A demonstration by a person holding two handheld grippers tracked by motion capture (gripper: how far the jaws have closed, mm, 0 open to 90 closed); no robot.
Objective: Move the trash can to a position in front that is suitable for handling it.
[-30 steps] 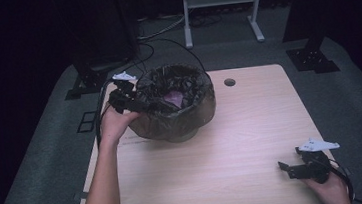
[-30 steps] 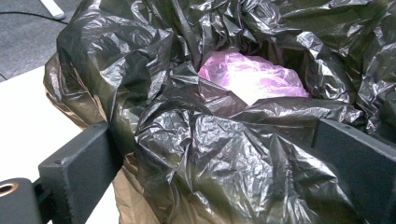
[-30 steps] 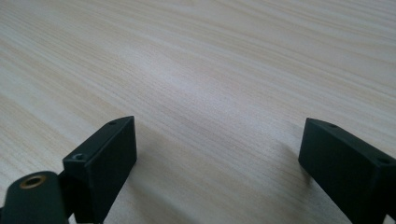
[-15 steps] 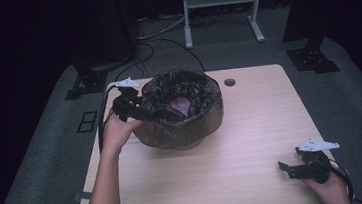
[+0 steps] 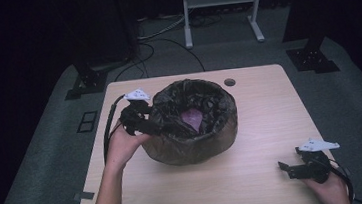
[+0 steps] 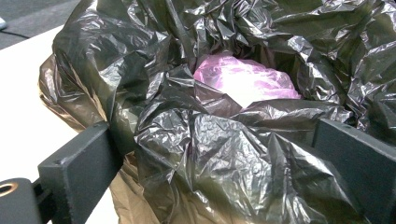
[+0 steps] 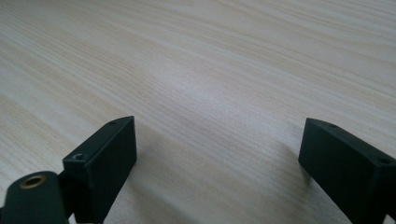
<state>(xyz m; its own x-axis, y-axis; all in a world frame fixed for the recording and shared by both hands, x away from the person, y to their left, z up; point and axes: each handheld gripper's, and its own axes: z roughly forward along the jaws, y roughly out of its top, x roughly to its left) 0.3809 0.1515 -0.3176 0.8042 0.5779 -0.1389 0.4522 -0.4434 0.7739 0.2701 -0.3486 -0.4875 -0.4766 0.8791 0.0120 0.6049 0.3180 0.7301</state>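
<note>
Bin-liner plastic dominates the high view: a black trash bag sits crumpled into a round, bowl-like mound on the left-centre of the pale wooden tabletop, its mouth facing upward and its outline slightly wider across the tabletop than deep. Something pink lies at the bottom of the hollow; what it is cannot be made out. The left gripper is at the bag's left rim, its jaws lost among the dark folds. The right gripper rests low near the tabletop's front right corner, well apart from the bag. A small dark round hole marks the far edge of the tabletop.

From the left gripper view, the jaws stand wide apart with a bulge of the bag's rim between them; whether they pinch it I cannot tell. The pink thing shows beyond, half buried by folds.

From the right gripper view, the jaws are spread wide over bare wood grain, holding nothing.
</note>
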